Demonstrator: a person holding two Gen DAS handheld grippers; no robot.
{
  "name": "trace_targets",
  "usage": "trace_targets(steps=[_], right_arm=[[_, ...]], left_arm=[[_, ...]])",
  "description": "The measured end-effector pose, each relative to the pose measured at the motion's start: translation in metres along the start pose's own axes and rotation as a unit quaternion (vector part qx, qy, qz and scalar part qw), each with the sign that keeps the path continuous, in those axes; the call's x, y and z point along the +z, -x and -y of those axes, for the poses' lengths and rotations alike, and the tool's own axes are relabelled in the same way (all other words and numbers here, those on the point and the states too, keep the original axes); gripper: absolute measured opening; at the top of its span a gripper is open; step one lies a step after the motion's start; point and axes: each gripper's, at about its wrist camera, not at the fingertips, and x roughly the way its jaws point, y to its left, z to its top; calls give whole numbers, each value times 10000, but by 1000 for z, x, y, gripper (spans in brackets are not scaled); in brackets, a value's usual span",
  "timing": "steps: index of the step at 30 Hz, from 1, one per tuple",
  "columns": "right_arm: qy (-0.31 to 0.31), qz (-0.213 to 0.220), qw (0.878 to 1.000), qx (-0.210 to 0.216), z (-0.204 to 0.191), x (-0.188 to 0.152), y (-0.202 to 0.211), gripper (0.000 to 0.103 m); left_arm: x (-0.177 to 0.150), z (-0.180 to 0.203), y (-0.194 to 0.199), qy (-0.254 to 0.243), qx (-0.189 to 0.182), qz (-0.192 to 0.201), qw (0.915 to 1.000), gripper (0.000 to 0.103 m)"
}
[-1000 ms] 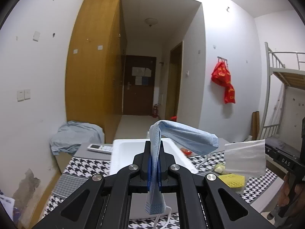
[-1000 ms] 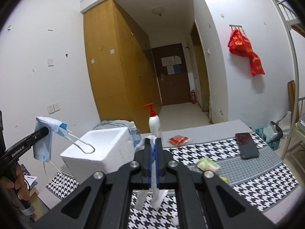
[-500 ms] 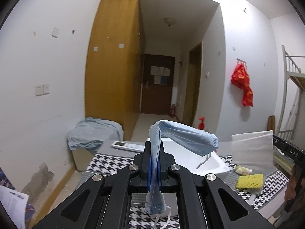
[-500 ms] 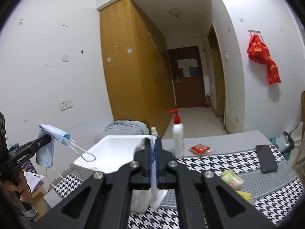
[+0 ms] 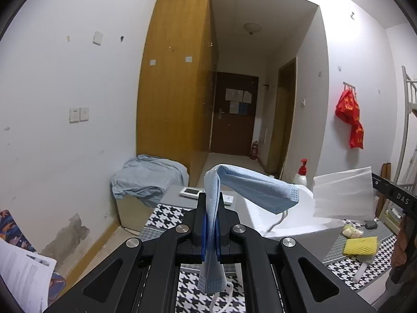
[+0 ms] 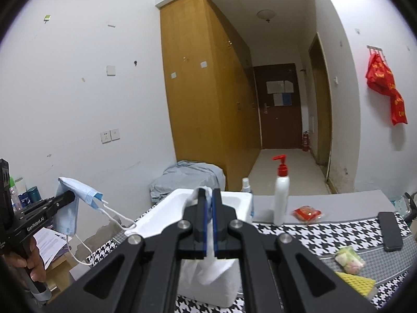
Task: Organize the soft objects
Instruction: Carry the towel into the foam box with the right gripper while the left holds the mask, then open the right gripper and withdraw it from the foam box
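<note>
My left gripper [image 5: 210, 200] is shut on a blue face mask [image 5: 250, 190] that drapes over its tips, ear loops hanging; it also shows at the left of the right wrist view [image 6: 75, 198]. My right gripper [image 6: 207, 200] is shut on a white tissue [image 6: 206, 268] that hangs below the jaws; the tissue shows held up at the right of the left wrist view [image 5: 344, 195]. A white foam box [image 6: 166, 208] stands on the houndstooth table [image 6: 312, 232], just below and beyond both grippers.
A pump bottle [image 6: 281, 195], a small spray bottle [image 6: 246, 185], a red packet [image 6: 306, 212], a black phone [image 6: 389, 230], a yellow sponge [image 5: 361, 245] and a wrapped snack [image 6: 349, 258] lie on the table. A remote [image 5: 191, 191] lies behind the box. A cloth-covered bin [image 5: 148, 177] stands by the wardrobe.
Both grippers have swung left and drawn back from the table, still holding the mask and tissue. The box now sits further right in the left view.
</note>
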Motion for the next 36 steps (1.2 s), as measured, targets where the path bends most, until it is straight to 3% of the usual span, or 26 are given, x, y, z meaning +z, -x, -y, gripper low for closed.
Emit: trace_targets(steps=[13,27,28,30,31,32,34,36], right_arm=[[211,-256,9992,223,-33,2,-37,5],[371,-831,9958,96,-44,-2,-73,5],[367,-878,9954,72,-43,-2,-76,9],[397,-1004,9942,17,-45,-4,-82,37],[401,-1051,9936,-43,-45,-5,-86,69],[426,-1054,9935,-56,-45,-6,-86,92],[516,-986,9937,-106,-47,-8,-84,101],[537,-967,9938,-119,-48,-9,-82,101]], left_arm=[[-9,-18,-3,167,75,-98,9998,5],[-11,-26,-9,194,-20,-194,9996,5],[-10,-26,-9,186,-18,-191,9996,5],[-10,-25,-9,185,-11,-189,9997,5],[-10,-25,-9,189,-10,-185,9997,5],[-10,-25,-9,184,-2,-185,9997,5],[-10,-25,-9,198,21,-179,9996,5],[-11,-25,-10,206,25,-197,9996,5]])
